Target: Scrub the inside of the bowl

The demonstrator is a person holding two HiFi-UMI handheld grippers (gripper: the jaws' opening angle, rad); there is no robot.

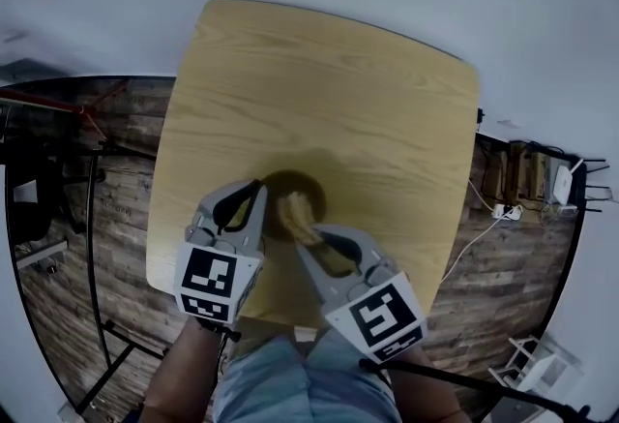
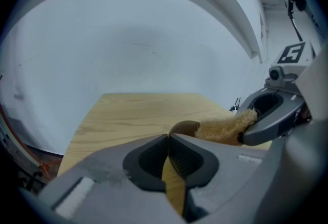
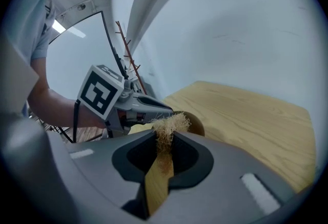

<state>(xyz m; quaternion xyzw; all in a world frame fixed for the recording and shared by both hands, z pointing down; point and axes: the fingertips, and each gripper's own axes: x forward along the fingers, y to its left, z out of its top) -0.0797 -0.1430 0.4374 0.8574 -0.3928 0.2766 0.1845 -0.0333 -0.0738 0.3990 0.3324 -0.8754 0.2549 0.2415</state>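
A small brown bowl (image 1: 302,186) sits near the front edge of the light wooden table (image 1: 319,92). My left gripper (image 1: 258,193) is shut on the bowl's left rim; in the left gripper view its jaws (image 2: 168,139) meet right at the bowl's edge (image 2: 183,126). My right gripper (image 1: 311,235) is shut on a tan fibrous loofah scrubber (image 1: 298,215), which reaches into the bowl from the right. In the right gripper view the scrubber (image 3: 168,123) sticks out past the jaws (image 3: 165,137) over the bowl (image 3: 196,125). The bowl's inside is mostly hidden.
A dark plank floor surrounds the table. A black metal frame (image 1: 92,218) stands to the left. At the right are a power strip with cables (image 1: 505,211) and a white rack (image 1: 527,363). The person's jeans-clad legs (image 1: 300,377) are below the table's front edge.
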